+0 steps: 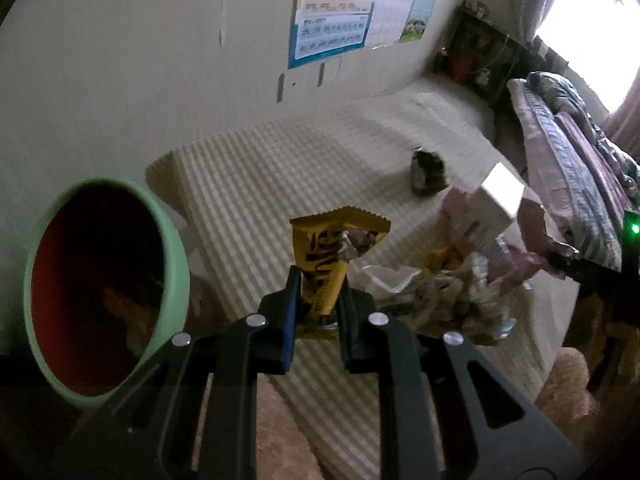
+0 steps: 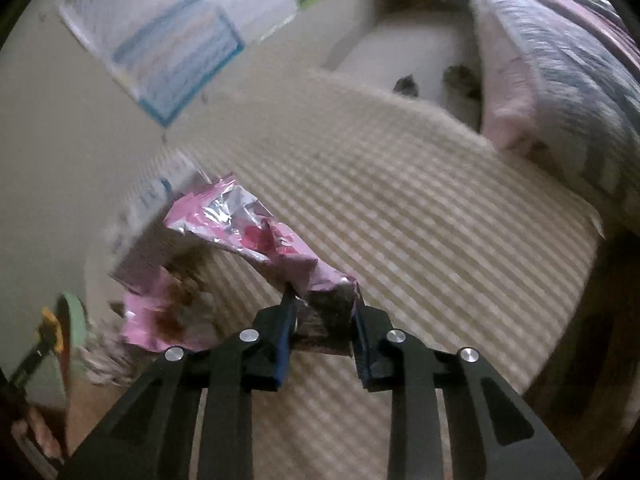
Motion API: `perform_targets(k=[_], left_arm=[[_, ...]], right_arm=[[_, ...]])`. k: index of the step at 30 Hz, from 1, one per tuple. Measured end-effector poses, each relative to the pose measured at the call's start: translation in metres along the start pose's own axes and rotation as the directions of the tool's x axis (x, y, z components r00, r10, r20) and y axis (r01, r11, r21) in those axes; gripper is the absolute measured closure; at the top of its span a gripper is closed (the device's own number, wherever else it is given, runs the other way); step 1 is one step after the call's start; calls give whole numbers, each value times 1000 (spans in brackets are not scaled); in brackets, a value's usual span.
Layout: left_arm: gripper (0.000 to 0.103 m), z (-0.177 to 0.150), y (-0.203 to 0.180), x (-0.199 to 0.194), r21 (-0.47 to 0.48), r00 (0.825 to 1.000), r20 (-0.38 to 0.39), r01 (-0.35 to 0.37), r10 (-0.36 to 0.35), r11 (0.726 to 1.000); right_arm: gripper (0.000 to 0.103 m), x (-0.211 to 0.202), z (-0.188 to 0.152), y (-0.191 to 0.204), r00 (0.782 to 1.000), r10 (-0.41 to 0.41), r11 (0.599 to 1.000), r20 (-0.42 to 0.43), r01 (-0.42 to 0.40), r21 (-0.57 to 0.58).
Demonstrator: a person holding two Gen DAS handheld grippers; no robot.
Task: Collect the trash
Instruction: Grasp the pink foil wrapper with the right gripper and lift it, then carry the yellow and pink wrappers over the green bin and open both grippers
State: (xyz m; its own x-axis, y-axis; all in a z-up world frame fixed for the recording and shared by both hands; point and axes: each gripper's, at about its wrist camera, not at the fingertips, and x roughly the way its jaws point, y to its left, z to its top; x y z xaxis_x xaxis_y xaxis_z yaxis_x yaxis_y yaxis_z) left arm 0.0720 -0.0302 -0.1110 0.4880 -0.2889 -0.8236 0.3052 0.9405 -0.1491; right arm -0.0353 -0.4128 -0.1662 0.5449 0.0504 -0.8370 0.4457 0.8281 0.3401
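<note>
Left wrist view: left gripper point(image 1: 318, 292) clamped on yellow wrapper point(image 1: 334, 248) at frame centre, green bin point(image 1: 176, 280) at left. Right wrist view: right gripper point(image 2: 322, 304) pinching pink wrapper point(image 2: 256, 236), centre-left, above striped mattress point(image 2: 440, 220).

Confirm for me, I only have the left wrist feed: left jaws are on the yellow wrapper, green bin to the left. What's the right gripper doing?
Observer: The right gripper is shut on a pink foil wrapper, lifted above the striped mattress.
Operator: Is the wrapper held whole or by a corner?
Observer: By one end; the rest trails up and to the left, crumpled, silver lining showing.
Operator: Anything left beyond it I can't see?
Observer: Two small dark items lie past the mattress's far edge, beside the folded bedding. Too blurred to identify.
</note>
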Motion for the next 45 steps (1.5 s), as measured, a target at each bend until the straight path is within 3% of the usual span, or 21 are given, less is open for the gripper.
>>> perform_targets(k=[5,11,18,23,45], left_arm=[[87,10,-14,-17,23,998,51,22,-23,1000],[87,12,-19,-38,38,994,104,29,-33,999],[86,10,-15,-60,67,982,186,-32,19,997],[86,10,-7,-69,59,975,221,-36,22,998],[86,4,49,-76,-49,966,248,-57,67,997]], right_arm=[[79,-45,-14,16,994,17,999,107,-22,42],[78,-76,-31,73,978,104,994,180,-105,-5],[77,-87,-34,135,970,158,981,186,-133,-141],[77,-90,-39,166,966,174,969,189,-134,-208],[77,-76,-58,242,973,202,932,114,-155,-327]])
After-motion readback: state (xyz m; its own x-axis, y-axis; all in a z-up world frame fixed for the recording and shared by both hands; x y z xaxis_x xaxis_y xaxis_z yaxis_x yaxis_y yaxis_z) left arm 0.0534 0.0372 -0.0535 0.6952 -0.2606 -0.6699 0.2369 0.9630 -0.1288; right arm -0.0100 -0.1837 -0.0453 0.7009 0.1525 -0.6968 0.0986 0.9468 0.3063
